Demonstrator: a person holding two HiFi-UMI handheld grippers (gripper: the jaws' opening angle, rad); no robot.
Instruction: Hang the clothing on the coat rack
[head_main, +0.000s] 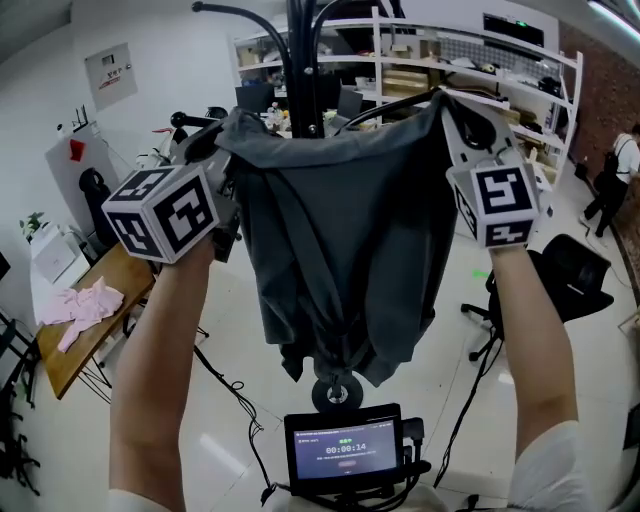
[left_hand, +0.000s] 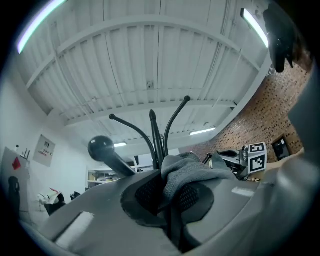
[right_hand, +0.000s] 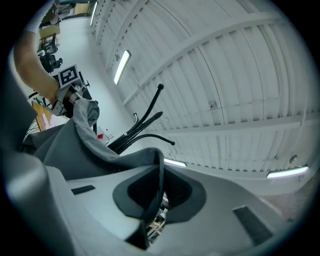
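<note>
Head view: the left tool (left_hand: 167, 192) and right tool (right_hand: 152, 192) are each clamped tight on the top edge of a grey garment (head_main: 340, 250). It hangs stretched between them and drapes below. It looks soft, light and limp, so the top hem seems the best place to hold. The rack (head_main: 305, 70) rises just beyond both tools. Below is a pale glossy floor (head_main: 230, 440). A bench (head_main: 95, 320) with pink cloth (head_main: 85, 300) sits off the left tool.

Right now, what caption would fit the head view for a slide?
The left gripper and right gripper, shut on a dark grey garment, hold it spread before the black coat rack.
</note>
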